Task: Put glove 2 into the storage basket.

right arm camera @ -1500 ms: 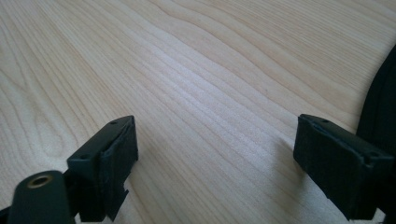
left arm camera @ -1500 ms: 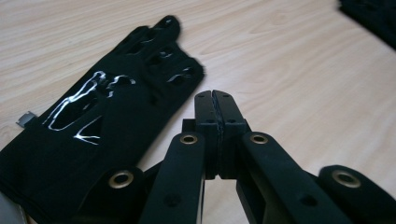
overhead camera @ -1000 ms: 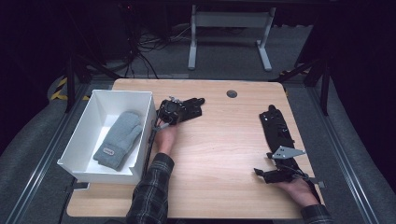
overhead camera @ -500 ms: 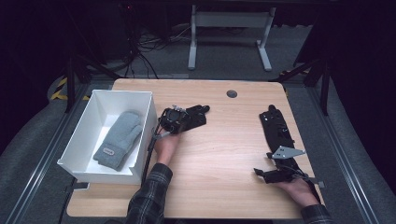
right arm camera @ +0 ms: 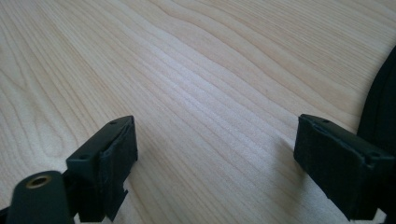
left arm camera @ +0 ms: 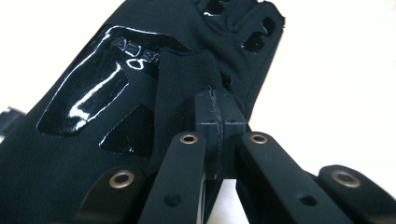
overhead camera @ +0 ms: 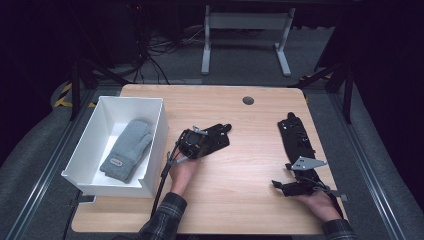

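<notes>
A black glove [overhead camera: 220, 135] with glossy patches [left arm camera: 116, 93] lies near the middle of the wooden table [overhead camera: 240, 205]. My left gripper [overhead camera: 211, 142] is shut on the glove's fabric, its pads [left arm camera: 208, 109] pressed together over a fold. A second black glove [overhead camera: 296, 136] lies stretched out at the right. Just below it, my right gripper [overhead camera: 282, 175] rests low over the table, open with only bare wood between its pads [right arm camera: 112, 144]; that glove's edge [right arm camera: 383, 107] is beside its right jaw.
A white box [overhead camera: 156, 150] stands at the table's left and holds a grey mitten [overhead camera: 127, 150]. A round cable hole [overhead camera: 248, 100] sits near the far edge. Beyond the table a desk frame [overhead camera: 245, 30] and cables stand on the dark floor.
My left gripper has slid toward the person and a little rightward, dragging the black glove with it away from the box's far corner. The right gripper has stayed put.
</notes>
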